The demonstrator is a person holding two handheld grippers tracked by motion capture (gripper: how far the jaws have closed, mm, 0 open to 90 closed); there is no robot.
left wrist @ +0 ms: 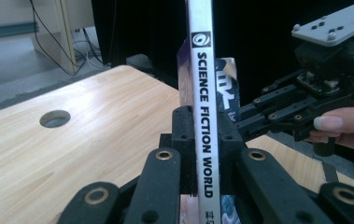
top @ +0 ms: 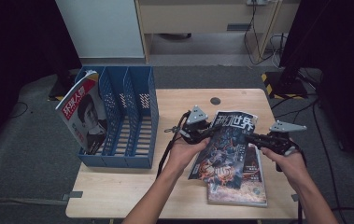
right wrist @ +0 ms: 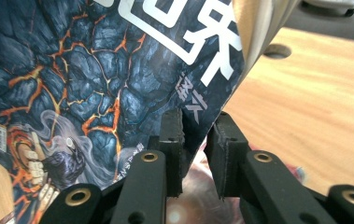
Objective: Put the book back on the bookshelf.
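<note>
Science Fiction World magazine (top: 223, 147): lifted off the desk (top: 118, 186) above a second magazine (top: 244, 186), right of the blue file rack (top: 118, 126). Left tool (left wrist: 206, 154) clenched on its spine; right tool (right wrist: 194, 144) nips the cover's edge. Keep both grips firm, raise it level, turn it upright, then steer toward an empty slot.

dim room, dark at both sides; the table (top: 132, 186) is evenly lit from above. soft glare on the wood, near jaws blurred.
</note>
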